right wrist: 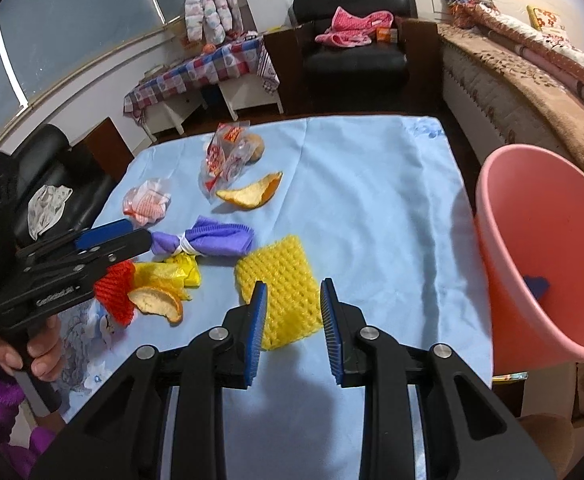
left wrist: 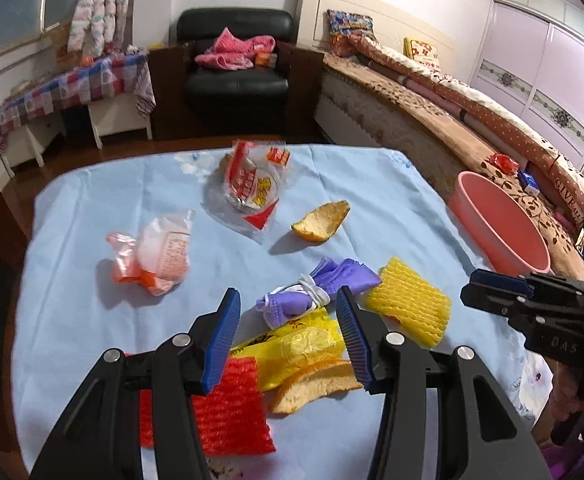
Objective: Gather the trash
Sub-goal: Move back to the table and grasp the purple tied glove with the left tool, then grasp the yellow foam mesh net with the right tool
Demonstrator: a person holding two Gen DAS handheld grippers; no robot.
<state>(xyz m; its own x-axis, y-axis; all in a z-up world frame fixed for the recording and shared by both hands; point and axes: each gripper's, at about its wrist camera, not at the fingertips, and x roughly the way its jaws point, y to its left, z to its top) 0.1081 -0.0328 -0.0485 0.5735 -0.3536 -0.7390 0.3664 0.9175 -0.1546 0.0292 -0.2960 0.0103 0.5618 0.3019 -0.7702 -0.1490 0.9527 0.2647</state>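
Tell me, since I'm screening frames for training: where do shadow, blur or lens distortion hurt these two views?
Left wrist: fisheye bends the bed, corners vignetted, wrappers slightly soft. Right wrist: dark shadow on the blue cloth beneath the right gripper; pink bin rim blurred and stretched.

Bright indoor light, soft shadows, strong fisheye warp w/ dark corners; slight blur.
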